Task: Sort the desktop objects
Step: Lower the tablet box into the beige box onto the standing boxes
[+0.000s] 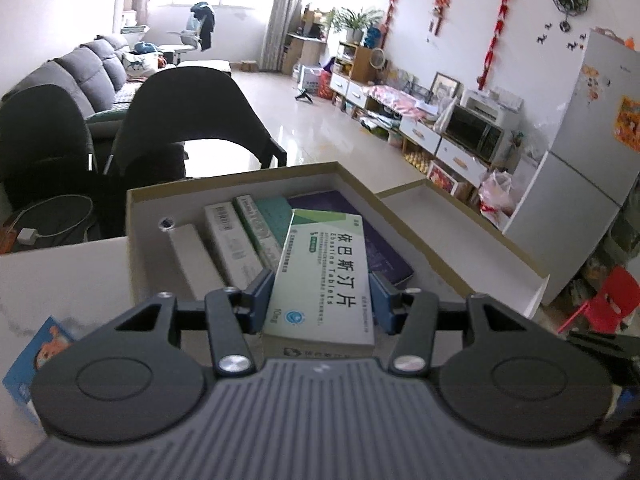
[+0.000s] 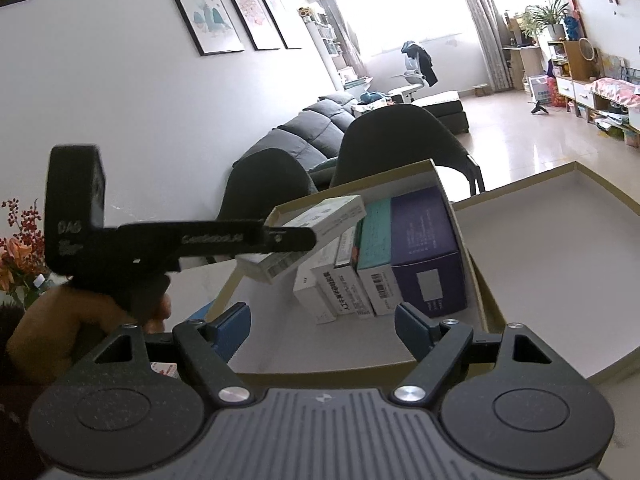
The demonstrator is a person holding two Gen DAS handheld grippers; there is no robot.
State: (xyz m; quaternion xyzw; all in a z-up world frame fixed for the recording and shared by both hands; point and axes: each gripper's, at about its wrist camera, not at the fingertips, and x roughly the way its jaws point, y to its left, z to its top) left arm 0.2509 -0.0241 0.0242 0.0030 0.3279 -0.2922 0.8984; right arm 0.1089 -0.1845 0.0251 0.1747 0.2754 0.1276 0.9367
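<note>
Carton (image 1: 320, 276) of tablets, likely light and crushable, sits pinched across its long sides in the left gripper (image 1: 318, 300), above the box (image 1: 460, 240) ahead; right gripper (image 2: 322, 326) spread, empty.

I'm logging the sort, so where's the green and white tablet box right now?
The tablet box is clamped in the left gripper, held above the cardboard box over the row of cartons standing inside.

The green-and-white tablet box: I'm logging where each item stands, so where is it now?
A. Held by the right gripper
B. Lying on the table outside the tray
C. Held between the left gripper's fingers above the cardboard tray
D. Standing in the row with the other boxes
C: the left gripper clamps the tablet box over the cardboard tray, while the right gripper is empty.
</note>
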